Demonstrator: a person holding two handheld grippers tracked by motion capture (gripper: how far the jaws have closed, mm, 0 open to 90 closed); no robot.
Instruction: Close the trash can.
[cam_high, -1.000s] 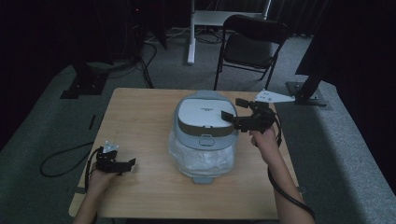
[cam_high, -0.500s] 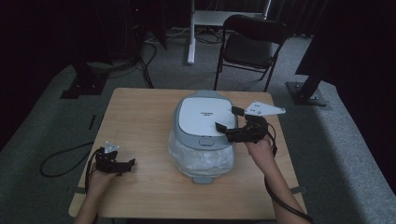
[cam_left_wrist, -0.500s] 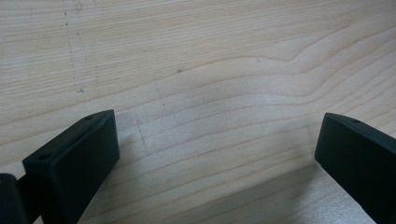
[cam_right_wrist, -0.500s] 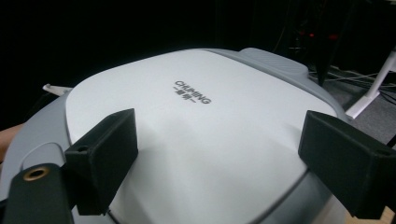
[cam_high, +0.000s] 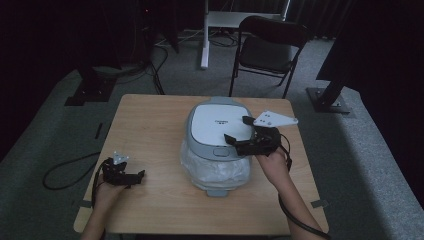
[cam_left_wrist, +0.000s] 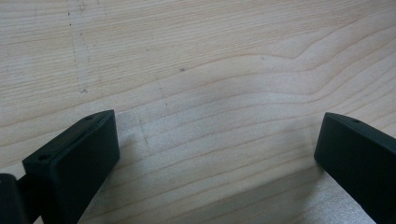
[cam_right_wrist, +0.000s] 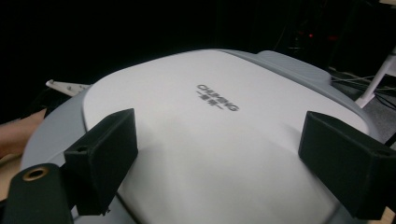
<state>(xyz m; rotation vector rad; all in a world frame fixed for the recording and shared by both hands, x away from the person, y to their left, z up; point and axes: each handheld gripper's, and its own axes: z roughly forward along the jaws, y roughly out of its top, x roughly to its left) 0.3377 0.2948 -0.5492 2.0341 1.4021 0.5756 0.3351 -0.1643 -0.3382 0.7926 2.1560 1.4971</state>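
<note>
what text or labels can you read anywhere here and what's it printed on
"CHUPENG", as best it reads, slightly blurred: grey print on the white lid of the rice cooker, ahead of the open right tongs.
A smaller line right under it: too small and blurred to read.
The same print on the lid in the high view: too small to read.
No print on the table under the left tongs.

- A wooden table (cam_high: 150, 125) stood on grey carpet (cam_high: 45, 140).
- A black folding chair (cam_high: 267, 47) sat beyond the table's far edge, well apart from it.
- A white post (cam_high: 204, 35) rose left of the chair.
- Dark stand bases lay on the floor, one at far left (cam_high: 87, 92), one at far right (cam_high: 327, 100).
</note>
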